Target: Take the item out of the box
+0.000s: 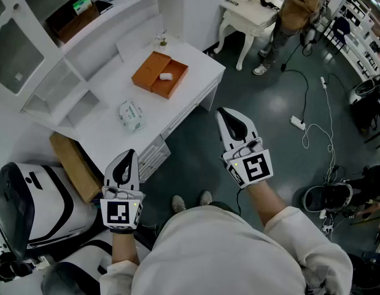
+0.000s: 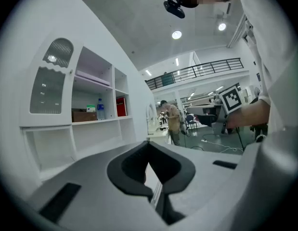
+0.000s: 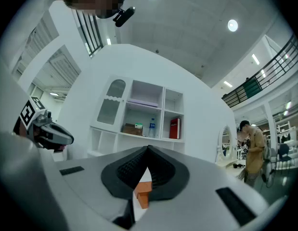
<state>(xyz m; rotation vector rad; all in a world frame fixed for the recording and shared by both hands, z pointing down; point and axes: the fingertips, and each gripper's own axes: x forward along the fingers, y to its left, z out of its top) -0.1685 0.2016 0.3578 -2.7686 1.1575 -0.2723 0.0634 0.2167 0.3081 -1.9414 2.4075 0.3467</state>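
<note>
On the white tabletop (image 1: pixel 199 63), an open orange cardboard box (image 1: pixel 151 71) is seen towards the far end, with a small white item (image 1: pixel 166 76) lying inside it. A green-and-white packet (image 1: pixel 132 115) lies nearer, apart from the box and roughly between it and the left tool (image 1: pixel 129 154). A brown cardboard sheet (image 1: pixel 76 165) is leaned beside the tabletop's near end. Both tools are held forward and about level, short of the box; the right tool (image 1: pixel 221 111) is over the grey floor. Each tool is closed, with nothing gripped. One box, one item, one packet and two tools are counted.
</note>
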